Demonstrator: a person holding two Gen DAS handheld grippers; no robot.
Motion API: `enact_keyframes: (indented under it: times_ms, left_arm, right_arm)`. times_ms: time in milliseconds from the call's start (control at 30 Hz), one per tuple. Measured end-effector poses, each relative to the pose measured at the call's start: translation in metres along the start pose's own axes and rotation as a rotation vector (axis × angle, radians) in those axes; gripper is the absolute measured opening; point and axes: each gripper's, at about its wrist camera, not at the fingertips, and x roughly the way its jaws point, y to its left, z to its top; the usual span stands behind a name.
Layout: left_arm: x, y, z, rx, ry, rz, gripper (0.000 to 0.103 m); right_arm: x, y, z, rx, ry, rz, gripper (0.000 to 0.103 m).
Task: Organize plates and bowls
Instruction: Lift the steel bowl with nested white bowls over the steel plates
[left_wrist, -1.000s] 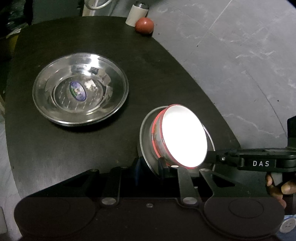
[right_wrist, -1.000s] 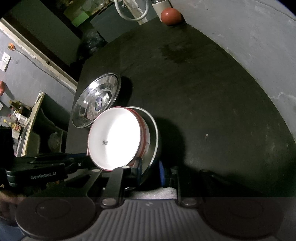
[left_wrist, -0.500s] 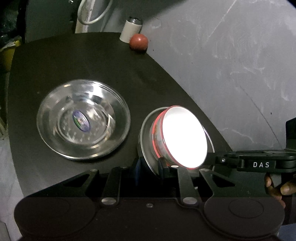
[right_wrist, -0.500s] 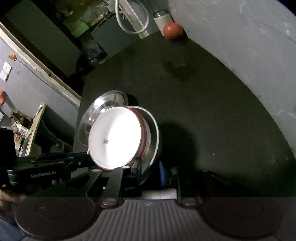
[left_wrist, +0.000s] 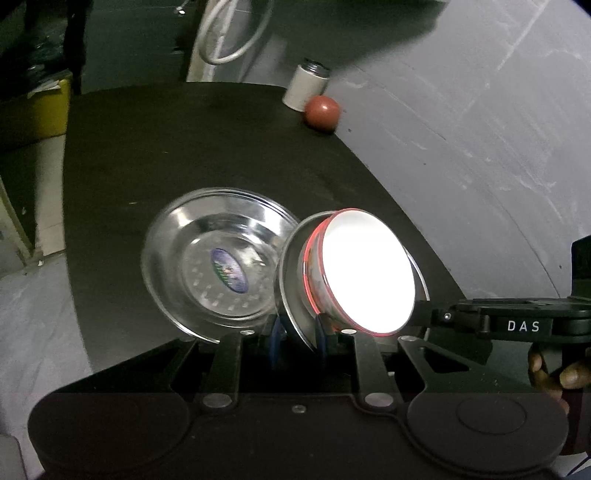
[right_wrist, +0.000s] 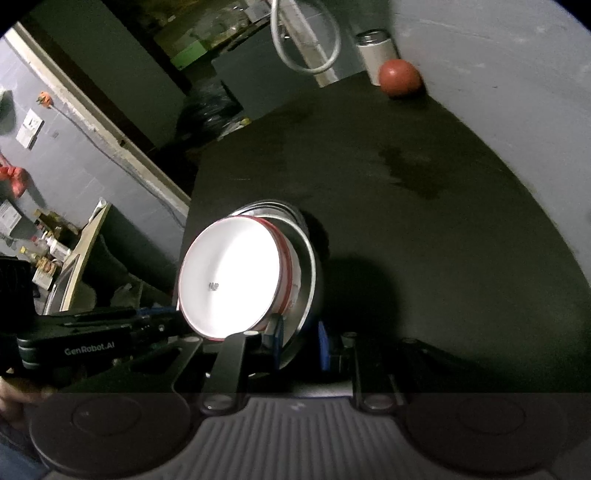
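Two grippers are working this one together, coming in from opposite sides of a held-up stack. Left gripper (left_wrist: 297, 341) is reaching forward over the near edge of the black table (left_wrist: 207, 147), its blue pads (left_wrist: 276, 341) pinched narrow onto the lower rim of a small steel plate (left_wrist: 291, 280) that is standing on edge, tilted, off the tabletop. Right gripper (right_wrist: 300, 345) is doing the same from its side, its pads closed in on that same plate's rim (right_wrist: 308, 284), and its black body is showing at the right of the left view with dark fingers (left_wrist: 570, 376) wrapped round its handle. Nested against the plate's face is sitting a white bowl with a red rim (left_wrist: 365, 273), blown out bright by the light, its base facing the right camera (right_wrist: 229, 280); whether either gripper's pad is also touching the bowl, I cannot tell.

Largest thing lying flat is the big steel plate (left_wrist: 214, 266), with a blue oval sticker at its centre, resting on the table just left of the held stack; the stack's edge is overlapping its right rim in the left view. Far back, by the grey wall (left_wrist: 480, 129), a white can (left_wrist: 304, 88) and a red ball (left_wrist: 321, 112) are sitting just beside each other, well apart from the action. A looped white hose (right_wrist: 304, 40) is hanging behind them.
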Motion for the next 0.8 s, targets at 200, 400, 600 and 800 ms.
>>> enact_keyframes:
  times_ms: [200,400,600,800]
  left_arm:
    - [-0.004,0.017,0.008,-0.015,-0.011,0.017,0.021]
    - [-0.001,0.030,0.017,-0.025,-0.020,0.024,0.021]
    - [0.004,0.039,0.022,-0.035,-0.012,0.028,0.021]
    - [0.008,0.045,0.026,-0.039,-0.005,0.028,0.021]
  right_arm:
    - [0.016,0.016,0.012,-0.024,0.014,0.016,0.022]
    - [0.028,0.024,0.022,-0.037,0.020,0.021,0.022]
    - [0.039,0.027,0.029,-0.045,0.029,0.022,0.022]
    - [0.048,0.028,0.035,-0.044,0.039,0.019,0.022]
